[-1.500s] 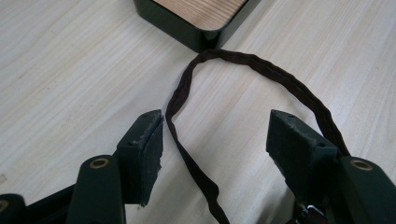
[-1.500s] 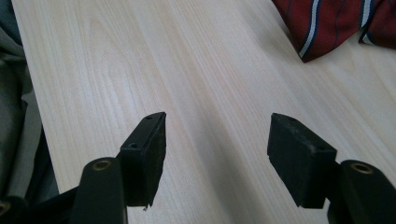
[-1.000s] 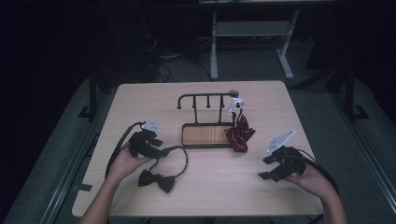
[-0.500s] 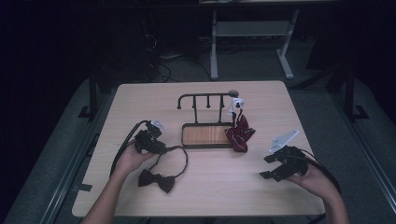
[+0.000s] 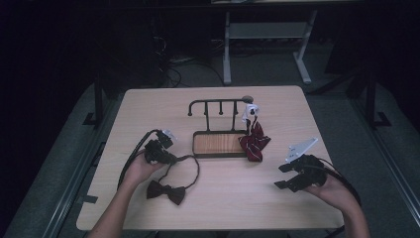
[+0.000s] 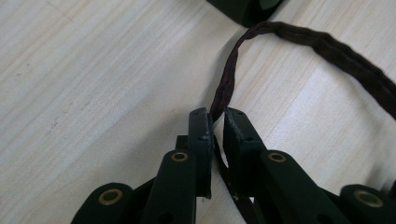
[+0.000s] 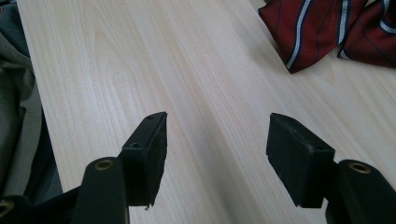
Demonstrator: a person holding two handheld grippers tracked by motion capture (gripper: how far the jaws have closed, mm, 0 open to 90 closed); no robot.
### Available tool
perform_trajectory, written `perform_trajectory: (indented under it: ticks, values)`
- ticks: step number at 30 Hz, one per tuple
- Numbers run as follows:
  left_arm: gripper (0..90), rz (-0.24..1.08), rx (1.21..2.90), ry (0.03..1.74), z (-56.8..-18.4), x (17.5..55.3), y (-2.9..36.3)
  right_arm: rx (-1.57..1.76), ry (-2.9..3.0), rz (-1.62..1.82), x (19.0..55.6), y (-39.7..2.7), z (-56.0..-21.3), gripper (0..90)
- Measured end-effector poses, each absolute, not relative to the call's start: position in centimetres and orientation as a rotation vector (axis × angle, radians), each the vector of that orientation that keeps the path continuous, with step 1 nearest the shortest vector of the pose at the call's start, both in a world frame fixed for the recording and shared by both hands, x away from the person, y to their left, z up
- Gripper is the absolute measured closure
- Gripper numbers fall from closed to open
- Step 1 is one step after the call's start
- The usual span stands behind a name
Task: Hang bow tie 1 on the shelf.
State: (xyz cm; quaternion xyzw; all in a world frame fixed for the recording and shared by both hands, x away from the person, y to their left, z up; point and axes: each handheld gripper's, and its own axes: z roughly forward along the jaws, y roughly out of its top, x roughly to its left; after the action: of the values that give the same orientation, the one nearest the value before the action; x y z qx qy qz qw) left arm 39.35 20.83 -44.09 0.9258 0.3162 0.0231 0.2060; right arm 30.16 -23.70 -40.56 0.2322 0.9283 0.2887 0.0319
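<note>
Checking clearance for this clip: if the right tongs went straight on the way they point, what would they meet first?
Likely the red striped tie by the rack; bare table lies ahead of the open right tongs until then, though depth is hard to judge.

Matt woven cloth strap (image 6: 243, 51); smooth pale wood-grain table (image 6: 93, 70); striped cloth tie (image 7: 322, 28).

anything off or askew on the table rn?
Mildly: the red striped bow tie slumps half off the end of the rack onto the table. The dark bow tie lies flat, its strap between the left gripper jaws, which have just been closing.
</note>
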Motion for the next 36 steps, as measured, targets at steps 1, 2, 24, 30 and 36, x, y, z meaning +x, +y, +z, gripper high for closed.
perform_trajectory:
  ticks: [1,2,24,30,36]
  values:
    - [82.2,0.064,2.579,0.881,-44.1,39.4,20.8,0.707,2.856,0.884,30.2,-23.7,-40.6,38.1]
    - [83.4,0.069,2.581,0.88,-44.1,39.3,20.7,0.707,2.856,0.885,30.2,-23.7,-40.6,38.1]
    - [89.3,0.015,2.542,0.784,-41.1,37.5,21.8,0.721,2.846,0.895,30.2,-23.9,-40.6,38.2]
    - [89.2,0.04,2.549,0.737,-40.0,37.0,22.3,0.738,2.845,0.903,30.2,-24.0,-40.6,38.1]
    - [89.2,0.036,2.546,0.73,-39.3,36.7,22.7,0.743,2.847,0.903,30.2,-24.0,-40.6,38.2]
